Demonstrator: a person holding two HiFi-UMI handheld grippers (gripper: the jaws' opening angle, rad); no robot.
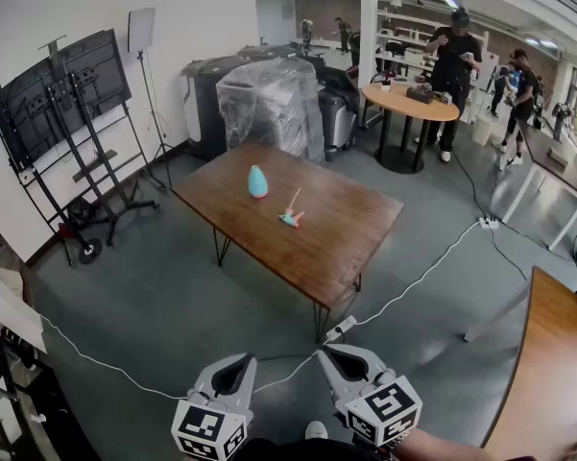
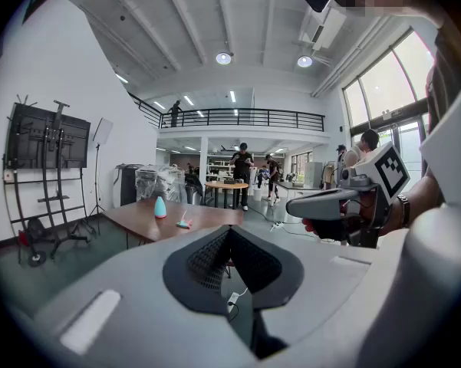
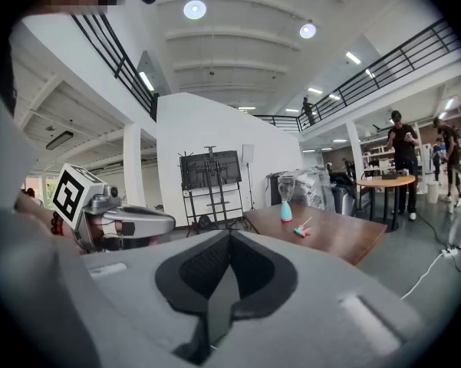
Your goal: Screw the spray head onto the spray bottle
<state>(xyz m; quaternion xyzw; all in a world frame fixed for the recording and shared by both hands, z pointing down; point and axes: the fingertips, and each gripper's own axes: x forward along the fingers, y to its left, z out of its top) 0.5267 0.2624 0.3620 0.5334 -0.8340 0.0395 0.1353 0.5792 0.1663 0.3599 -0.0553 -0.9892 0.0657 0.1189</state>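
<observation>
Grey-floored open hall; brown wooden counter on black metal legs [image 1: 350, 243] stands mid-room.

- Teal rounded plastic spray bottle [image 1: 257, 181] is upright on the counter's far-left part, with no head fitted.
- Pink-and-teal spray head with thin dip tube [image 1: 291, 217] lies on its side near the bottle, toward the counter's middle, not touching it.
- Grey left gripper [image 1: 238, 359] and grey right gripper [image 1: 334, 352] are held side by side, low, well apart from the counter. Each has its jaws pressed together on nothing.
- White cable with power strip [image 1: 340, 329] crosses the floor between grippers and counter.
- Plastic-wrapped machine [image 1: 274, 104] stands behind the counter, and a black wheeled screen stand [image 1: 62, 104] at the left wall.
</observation>
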